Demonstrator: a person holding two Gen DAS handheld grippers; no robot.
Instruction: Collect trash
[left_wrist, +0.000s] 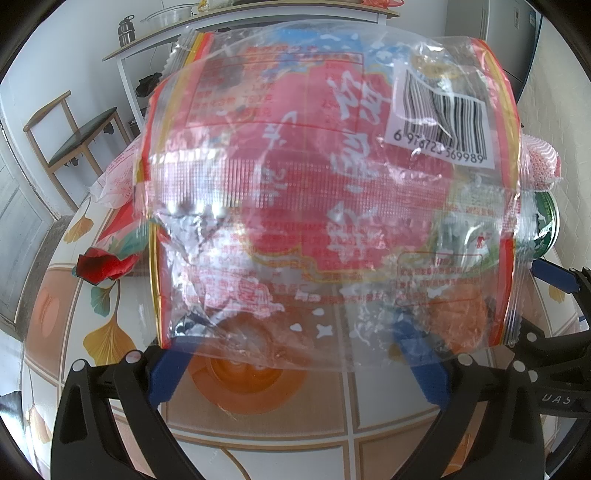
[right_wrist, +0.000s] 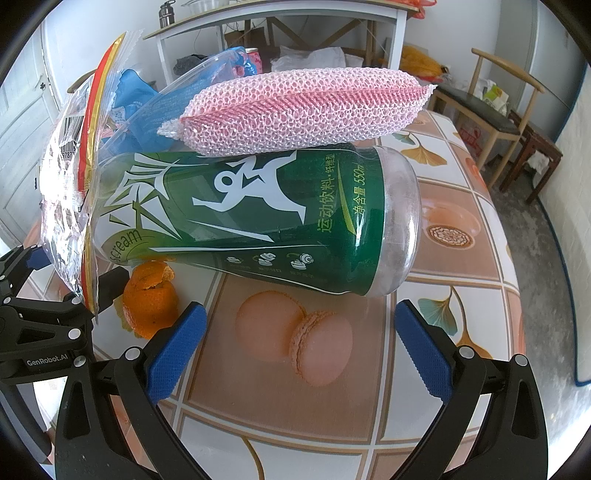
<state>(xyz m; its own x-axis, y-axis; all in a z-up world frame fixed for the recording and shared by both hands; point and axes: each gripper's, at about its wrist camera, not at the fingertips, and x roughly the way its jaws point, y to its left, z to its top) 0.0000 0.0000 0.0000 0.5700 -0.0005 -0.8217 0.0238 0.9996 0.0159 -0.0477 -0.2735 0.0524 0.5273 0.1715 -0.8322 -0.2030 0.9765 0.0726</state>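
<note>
A clear snack bag (left_wrist: 295, 192) with red print and a barcode fills the left wrist view. It stands just over my left gripper (left_wrist: 295, 365), which is open; one blue pad (left_wrist: 166, 376) shows below the bag's edge and the other shows through it. A green drink bottle (right_wrist: 258, 218) lies on its side on the table, its neck end tucked behind the bag (right_wrist: 70, 192). A pink mesh scrubber (right_wrist: 295, 110) rests on top of the bottle. My right gripper (right_wrist: 301, 347) is open, just short of the bottle, with nothing between its pads.
An orange peel (right_wrist: 151, 306) lies under the bottle's neck end, beside the left gripper (right_wrist: 74, 273). A crumpled red wrapper (left_wrist: 99, 266) and a white printed bag (left_wrist: 118, 181) lie at the left. The patterned table (right_wrist: 480, 229) ends at the right, with wooden chairs (right_wrist: 495, 118) beyond.
</note>
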